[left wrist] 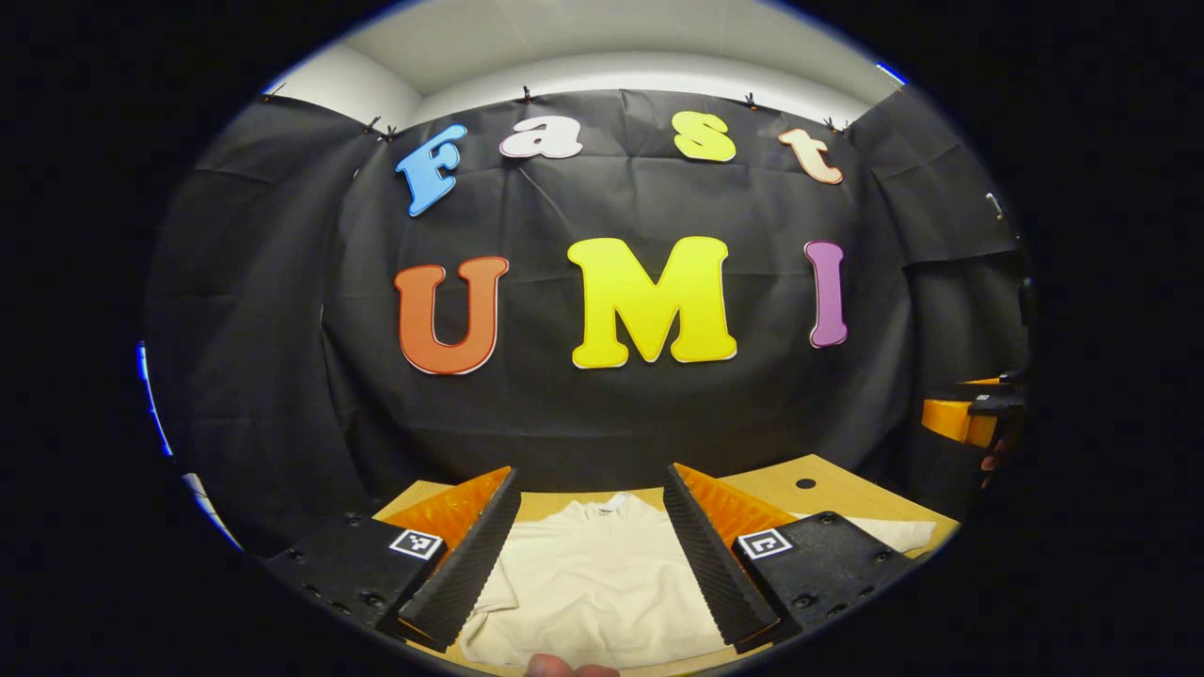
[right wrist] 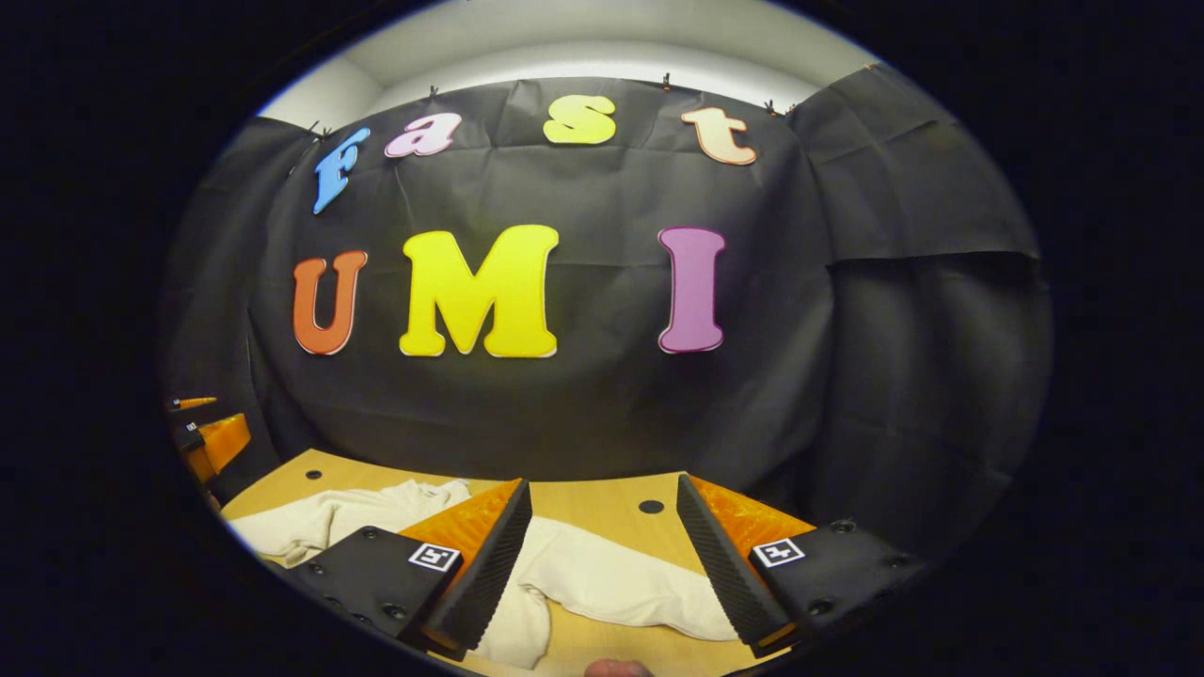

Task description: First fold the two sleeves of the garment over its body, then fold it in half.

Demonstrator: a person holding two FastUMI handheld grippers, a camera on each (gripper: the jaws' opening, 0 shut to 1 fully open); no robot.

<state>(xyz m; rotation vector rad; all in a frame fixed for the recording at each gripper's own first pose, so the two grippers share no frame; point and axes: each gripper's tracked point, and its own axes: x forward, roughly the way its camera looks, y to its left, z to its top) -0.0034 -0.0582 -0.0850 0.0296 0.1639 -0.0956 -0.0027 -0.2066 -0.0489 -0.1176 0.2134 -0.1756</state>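
Garment (left wrist: pixel 602 583): a cream-coloured top lies flat on the wooden tabletop (left wrist: pixel 771 484), in front of the black cloth wall.

In the left gripper view, the left gripper (left wrist: pixel 591 555) hangs above the near part of the garment with its two fingers (left wrist: pixel 466 564) spread wide apart, holding nothing. The body of the garment shows between them, its collar pointing to the far side, toward the wall. One sleeve (left wrist: pixel 894 534) reaches out to the right, past the right finger, lying flat on the wood. A small dark hole (left wrist: pixel 805 483) sits in the tabletop at the far right. At the right edge, well apart, part of the other gripper (left wrist: pixel 964 418) shows with a bit of the hand holding it; whether its fingers are apart cannot be told from this view.

In the right gripper view, the right gripper (right wrist: pixel 602 564) also has its fingers (right wrist: pixel 724 564) spread wide and gripping nothing. Between them lies a sleeve (right wrist: pixel 611 583), stretched out to the right across the bare wood. The rest of the cloth is bunched to the left, beyond the left finger. A dark hole (right wrist: pixel 650 507) marks the tabletop at the far side between the fingers, another (right wrist: pixel 312 475) farther left. The left gripper (right wrist: pixel 212 442) shows at the left edge.
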